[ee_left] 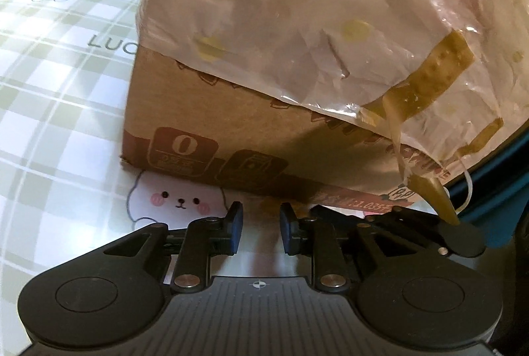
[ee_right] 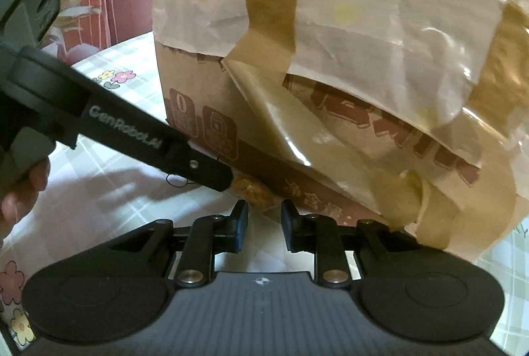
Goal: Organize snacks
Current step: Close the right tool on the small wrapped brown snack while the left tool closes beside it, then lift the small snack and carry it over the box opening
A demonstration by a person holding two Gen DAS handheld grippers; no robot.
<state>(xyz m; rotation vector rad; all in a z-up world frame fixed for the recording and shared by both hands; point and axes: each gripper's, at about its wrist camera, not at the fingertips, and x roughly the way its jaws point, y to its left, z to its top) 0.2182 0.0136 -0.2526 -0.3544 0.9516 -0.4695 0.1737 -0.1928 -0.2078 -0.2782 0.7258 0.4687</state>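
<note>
Nearest in the left wrist view, the left gripper [ee_left: 259, 223] has its two fingers parted with nothing between them, hovering over the tablecloth [ee_left: 49, 111], a green-check cloth with one cartoon bear at 9 o'clock of the fingertips. Just beyond, at 12 o'clock, stands one cardboard box [ee_left: 211, 111], its top wrapped in pale plastic [ee_left: 330, 8] and crossed by brown tape [ee_left: 433, 74], one strip hanging loose at 3 o'clock onto the gripper's body.

In the right wrist view, the right gripper [ee_right: 264, 225] is likewise released and holds nothing. At 12 o'clock, touching the box's bottom edge, lies one golden, crumbly snack [ee_right: 254, 190]. The other gripper reaches in from 9 o'clock, its tip beside that snack. Two tape strips peel off the box front.
</note>
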